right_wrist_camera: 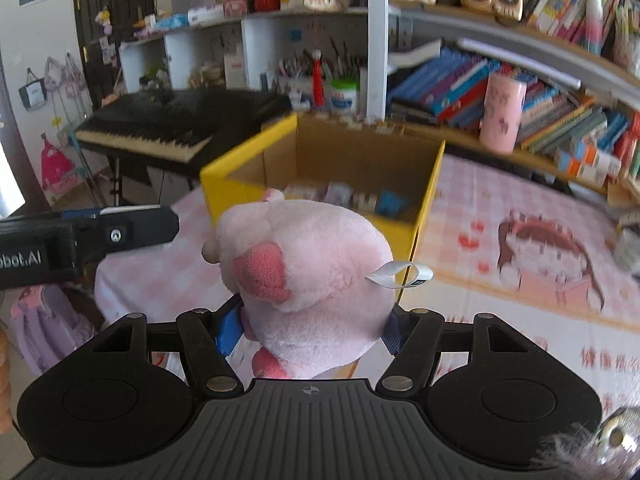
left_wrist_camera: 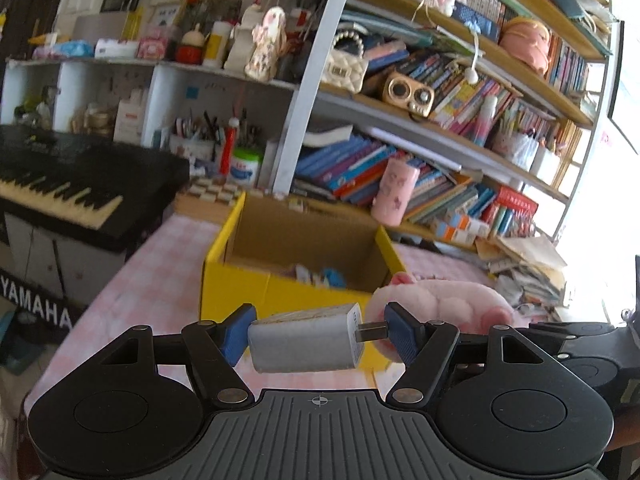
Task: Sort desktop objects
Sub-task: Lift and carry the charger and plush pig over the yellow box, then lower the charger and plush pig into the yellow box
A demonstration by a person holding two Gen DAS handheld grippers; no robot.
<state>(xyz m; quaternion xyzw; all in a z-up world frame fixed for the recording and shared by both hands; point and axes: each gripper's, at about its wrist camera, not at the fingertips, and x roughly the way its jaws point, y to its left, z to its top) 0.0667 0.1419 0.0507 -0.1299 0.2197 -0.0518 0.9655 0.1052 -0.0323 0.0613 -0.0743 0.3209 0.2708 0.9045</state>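
Before the yellow box [left_wrist_camera: 280, 280], left tool [left_wrist_camera: 318, 336] pinches a white charger [left_wrist_camera: 304, 342]; right tool [right_wrist_camera: 310, 330] squeezes a pink plush [right_wrist_camera: 320, 280]

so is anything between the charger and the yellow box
Nothing visible. The left gripper holds the charger just short of the yellow box, whose top is open. The plush in the right gripper sits off to the side.
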